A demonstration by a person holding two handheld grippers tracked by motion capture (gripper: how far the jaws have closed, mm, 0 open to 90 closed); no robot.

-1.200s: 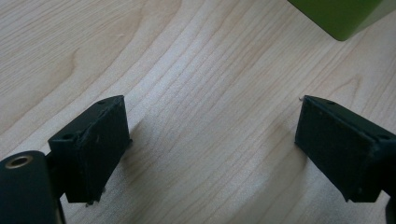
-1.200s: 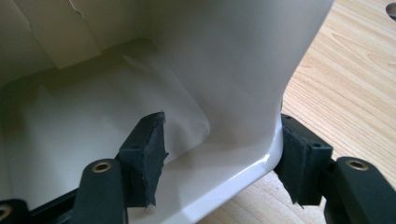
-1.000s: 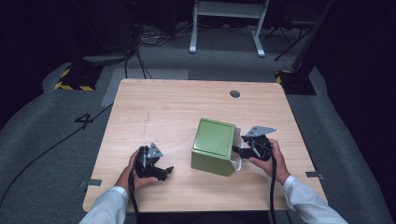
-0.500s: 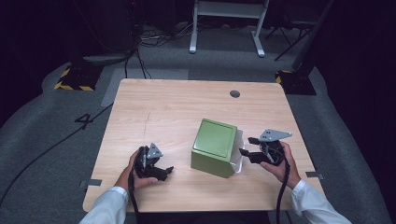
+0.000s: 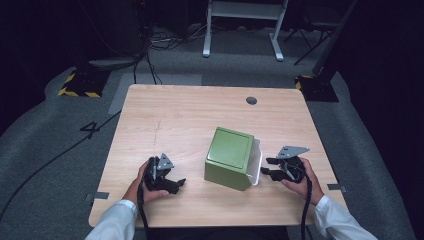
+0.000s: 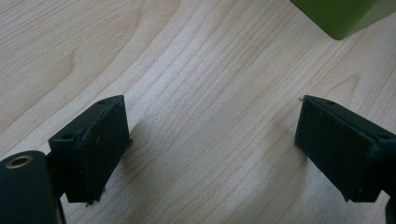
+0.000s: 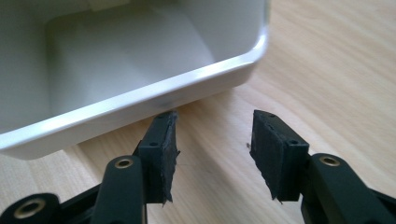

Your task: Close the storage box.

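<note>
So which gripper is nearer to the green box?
Right. The right gripper sits just off the open white side of the green box; the left gripper rests farther away on its other side.

A lab or studio: dark surroundings, grey carpet (image 5: 60, 150) with hazard tape (image 5: 75, 92), loose cables (image 5: 160, 42), a stand's legs (image 5: 240, 25).

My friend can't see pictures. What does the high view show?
A green box-shaped bin with a white inside lies tipped on its side on a light wooden table. A person's hands hold two black grippers: the left gripper open on the tabletop, the right gripper pointing at the bin's open mouth with nothing between its jaws.
</note>
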